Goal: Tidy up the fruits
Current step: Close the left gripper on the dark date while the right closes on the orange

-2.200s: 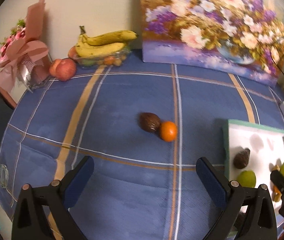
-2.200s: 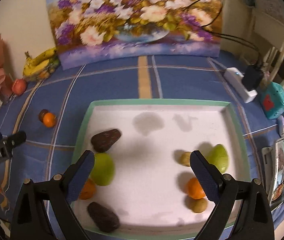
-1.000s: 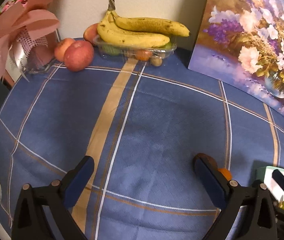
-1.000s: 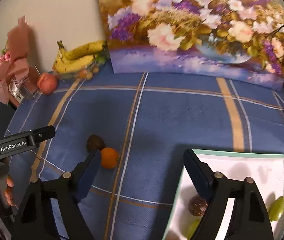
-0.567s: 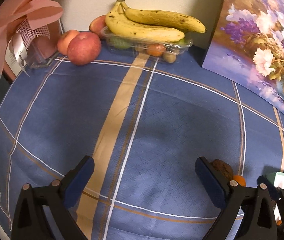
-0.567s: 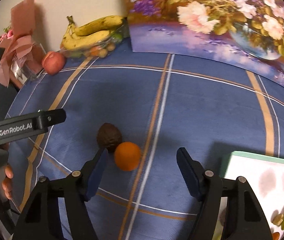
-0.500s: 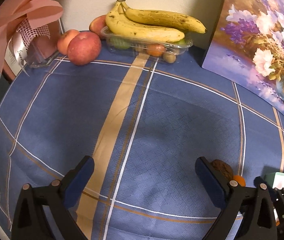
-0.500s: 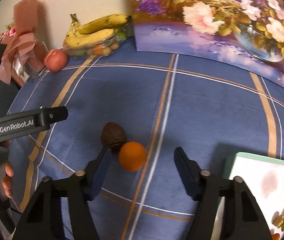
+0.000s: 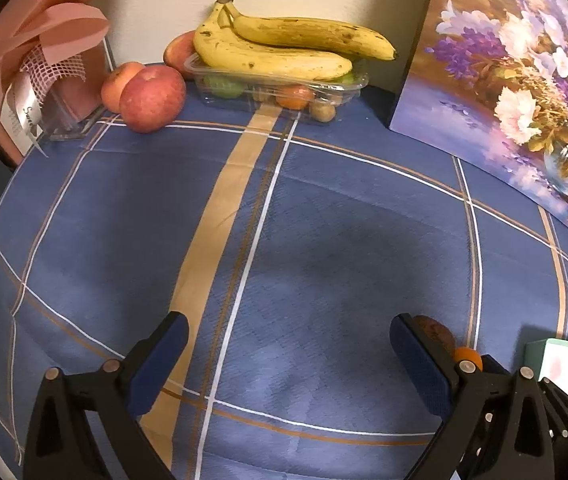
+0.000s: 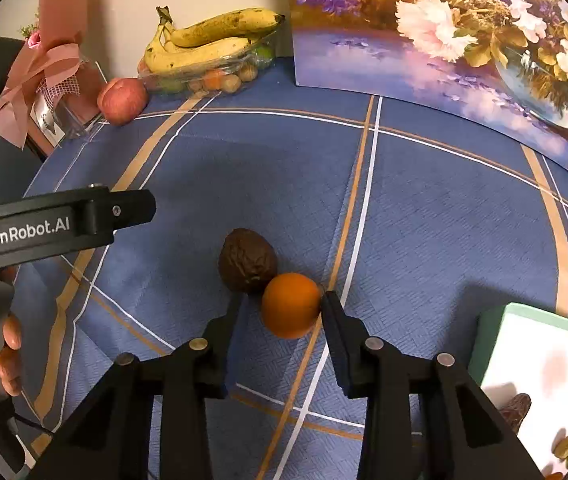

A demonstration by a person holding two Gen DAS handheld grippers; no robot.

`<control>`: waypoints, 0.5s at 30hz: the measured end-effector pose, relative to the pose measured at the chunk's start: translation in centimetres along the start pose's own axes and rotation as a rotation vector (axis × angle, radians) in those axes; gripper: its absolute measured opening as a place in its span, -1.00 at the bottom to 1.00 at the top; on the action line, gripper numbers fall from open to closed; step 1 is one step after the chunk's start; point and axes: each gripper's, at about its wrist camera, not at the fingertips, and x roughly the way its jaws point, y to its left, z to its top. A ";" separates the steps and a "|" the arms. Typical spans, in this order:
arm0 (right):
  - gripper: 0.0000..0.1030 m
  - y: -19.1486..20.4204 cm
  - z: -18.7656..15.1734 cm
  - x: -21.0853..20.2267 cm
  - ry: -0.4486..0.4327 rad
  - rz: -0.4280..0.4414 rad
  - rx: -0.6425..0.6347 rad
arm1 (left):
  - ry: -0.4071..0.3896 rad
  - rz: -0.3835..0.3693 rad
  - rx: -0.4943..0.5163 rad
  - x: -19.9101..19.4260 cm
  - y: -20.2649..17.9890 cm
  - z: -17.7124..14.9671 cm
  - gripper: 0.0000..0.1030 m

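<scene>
**Right tool closing around an orange on a blue checked cloth**

Much is cut off here. In the right wrist view only a corner of the white, green-rimmed tray (image 10: 495, 332) shows at the lower right, with a dark fruit and greenish pieces at its edge too small to name. In the left wrist view the orange (image 9: 467, 356) and the wrinkled brown fruit (image 9: 435, 330) peek out from behind a finger of the left tool (image 9: 289, 354).

The surface (image 10: 423, 220) wears a woven blue cloth with white and tan stripes. The orange (image 10: 291, 305) is round and smooth, and touches the brown fruit (image 10: 248, 260), which is egg-shaped and deeply creased. Far back, spotted bananas (image 9: 284, 46) lie on a clear plastic box, with red apples (image 9: 152, 98) beside it.

The right tool (image 10: 284, 312) points steeply down, and its jaws have just been closing. The orange sits between them; the right finger touches its side, while the left finger shows a thin gap. The left tool hovers with jaws spread wide and empty, gripped by a hand (image 10: 6, 354) at the frame's left edge.
</scene>
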 end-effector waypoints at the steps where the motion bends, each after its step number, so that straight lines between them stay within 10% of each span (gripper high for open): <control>1: -0.38 -0.1 0.0 0.0 -0.001 -0.001 0.002 | 0.000 -0.003 0.000 0.0 0.0 0.1 0.97; 15: -0.39 -3.3 0.4 -2.6 -0.039 -0.006 0.072 | 0.030 -0.145 0.051 0.2 -3.9 -0.7 0.70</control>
